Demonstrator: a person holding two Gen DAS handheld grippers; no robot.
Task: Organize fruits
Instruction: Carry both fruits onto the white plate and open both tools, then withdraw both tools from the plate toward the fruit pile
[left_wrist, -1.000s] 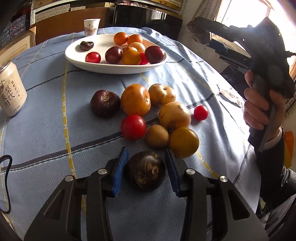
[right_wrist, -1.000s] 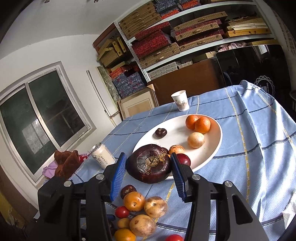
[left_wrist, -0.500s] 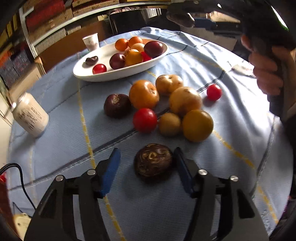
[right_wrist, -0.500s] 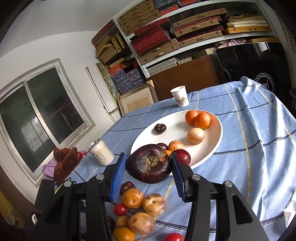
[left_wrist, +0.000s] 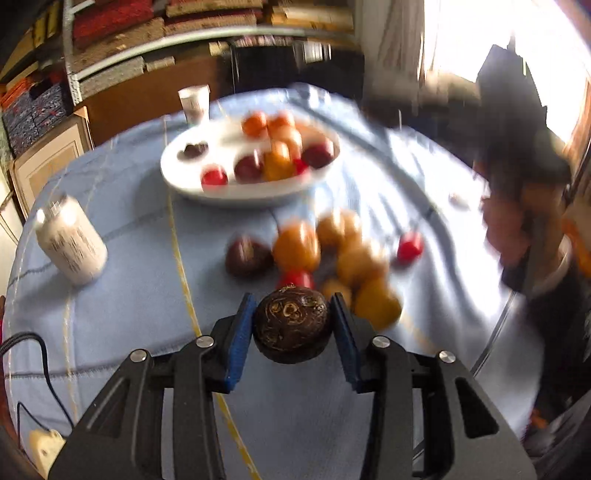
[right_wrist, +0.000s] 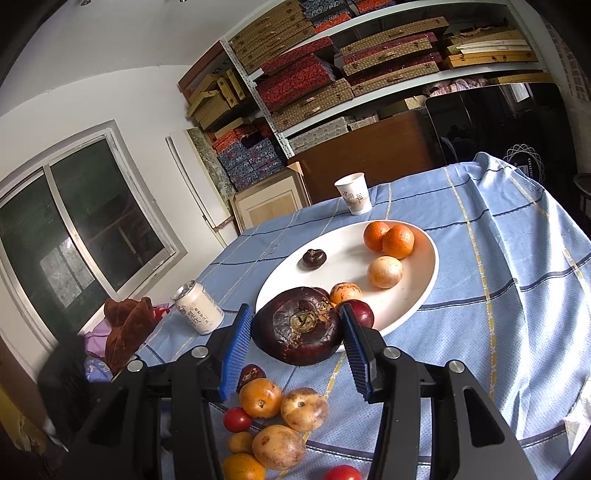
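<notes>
A round dark-brown fruit (left_wrist: 291, 329) sits pinched between the blue pads of the left gripper (left_wrist: 291, 328) above the blue checked tablecloth (left_wrist: 129, 306), while a larger dark-purple fruit (right_wrist: 298, 325) is clamped in the right gripper (right_wrist: 297, 332) beside the white oval plate (right_wrist: 424, 291).

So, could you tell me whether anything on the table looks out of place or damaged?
Nothing is spilled. The dark purple fruit in the right claw has wrinkled, scuffed skin. A drink can and paper cup stand among the fruit.
</notes>
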